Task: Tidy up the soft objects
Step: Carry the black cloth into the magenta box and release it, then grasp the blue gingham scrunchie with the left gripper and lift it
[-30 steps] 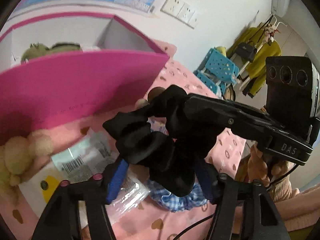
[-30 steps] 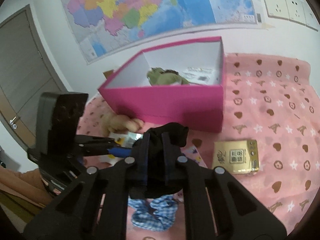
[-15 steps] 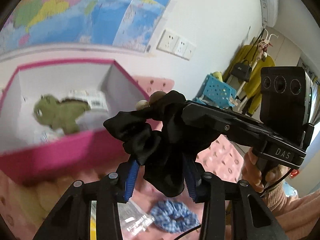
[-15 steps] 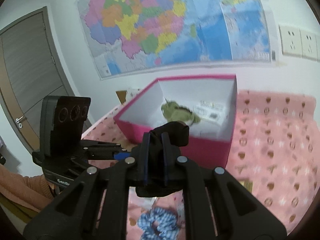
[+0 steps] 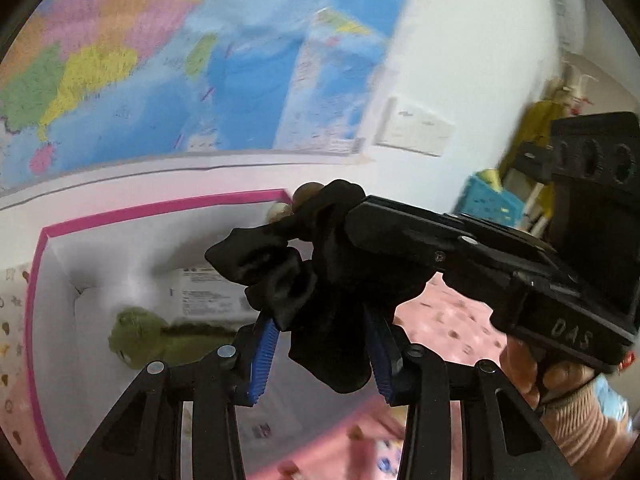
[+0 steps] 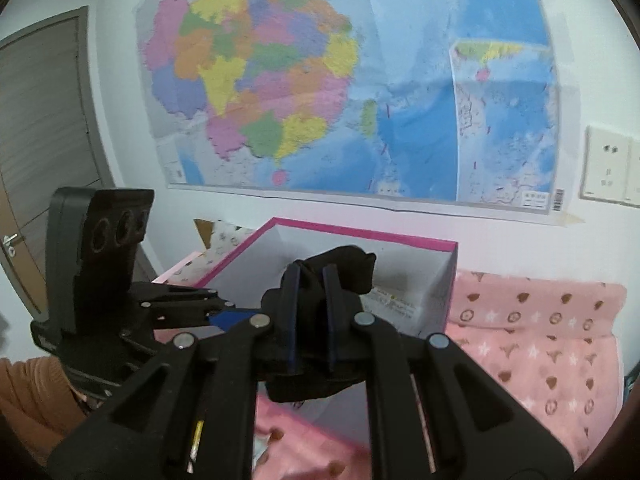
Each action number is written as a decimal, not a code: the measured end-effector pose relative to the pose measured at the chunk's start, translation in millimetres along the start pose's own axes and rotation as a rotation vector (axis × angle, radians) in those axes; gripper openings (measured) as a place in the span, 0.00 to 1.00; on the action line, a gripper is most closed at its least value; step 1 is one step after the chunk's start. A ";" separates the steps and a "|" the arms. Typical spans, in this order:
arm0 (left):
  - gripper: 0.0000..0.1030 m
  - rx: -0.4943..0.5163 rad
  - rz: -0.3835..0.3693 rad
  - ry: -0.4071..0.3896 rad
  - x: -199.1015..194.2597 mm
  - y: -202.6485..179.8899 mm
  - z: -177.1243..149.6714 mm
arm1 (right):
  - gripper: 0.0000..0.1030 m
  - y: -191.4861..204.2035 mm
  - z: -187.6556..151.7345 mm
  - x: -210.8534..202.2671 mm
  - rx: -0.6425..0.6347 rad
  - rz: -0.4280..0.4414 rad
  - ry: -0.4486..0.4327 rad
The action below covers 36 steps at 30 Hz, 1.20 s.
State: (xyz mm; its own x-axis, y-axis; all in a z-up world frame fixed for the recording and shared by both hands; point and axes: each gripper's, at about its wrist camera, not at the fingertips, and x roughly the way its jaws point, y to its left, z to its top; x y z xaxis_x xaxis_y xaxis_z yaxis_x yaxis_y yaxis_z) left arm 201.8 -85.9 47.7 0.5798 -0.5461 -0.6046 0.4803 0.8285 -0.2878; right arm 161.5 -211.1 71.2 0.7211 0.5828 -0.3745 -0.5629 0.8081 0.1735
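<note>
Left wrist view alone shows green plush dinosaur (image 5: 140, 340) lying in pink cardboard box (image 5: 34, 320). Black fabric scrunchie (image 5: 320, 280) held above the box: right gripper (image 6: 308, 316) clenched on it; left gripper (image 5: 320, 354), half-closed, pads against its folds.

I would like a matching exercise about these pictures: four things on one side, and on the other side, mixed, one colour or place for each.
Things:
1. scrunchie
2. plush dinosaur
3. storage box
4. map

Colour or place:
A. hangs on the wall
B. lies inside the box
C. pink outside, white inside
D. black, between the fingers of both grippers

Pairs: 1-D, 2-B, 3-C, 4-A
</note>
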 end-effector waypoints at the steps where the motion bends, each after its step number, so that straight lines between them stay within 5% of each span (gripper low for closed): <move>1: 0.41 -0.013 0.022 0.005 7.7 5.1 5.0 | 0.12 -4.2 2.0 6.8 0.005 -0.011 0.003; 8: 0.41 -0.074 0.155 0.141 60.8 37.3 12.1 | 0.22 -47.8 1.4 81.3 0.022 -0.187 0.128; 13: 0.48 -0.039 0.169 0.090 43.1 31.6 7.8 | 0.22 -59.1 -7.6 82.4 0.053 -0.202 0.146; 21: 0.50 -0.005 0.119 0.011 1.5 20.0 -4.2 | 0.26 -40.0 -24.5 35.9 0.047 -0.109 0.116; 26: 0.61 0.056 0.079 -0.060 -43.3 -2.0 -29.0 | 0.35 -20.5 -37.5 -7.5 0.055 -0.023 0.080; 36: 0.62 0.073 -0.005 -0.023 -76.5 -29.1 -97.5 | 0.42 8.2 -86.9 -72.7 0.098 0.088 0.086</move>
State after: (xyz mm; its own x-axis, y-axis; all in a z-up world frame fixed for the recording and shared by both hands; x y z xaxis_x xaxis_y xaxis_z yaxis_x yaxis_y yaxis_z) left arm 79.3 -56.1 29.9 0.5922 -0.5533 -0.5858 0.5293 0.8153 -0.2349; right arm 69.4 -254.2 20.7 0.6313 0.6457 -0.4296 -0.5773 0.7612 0.2956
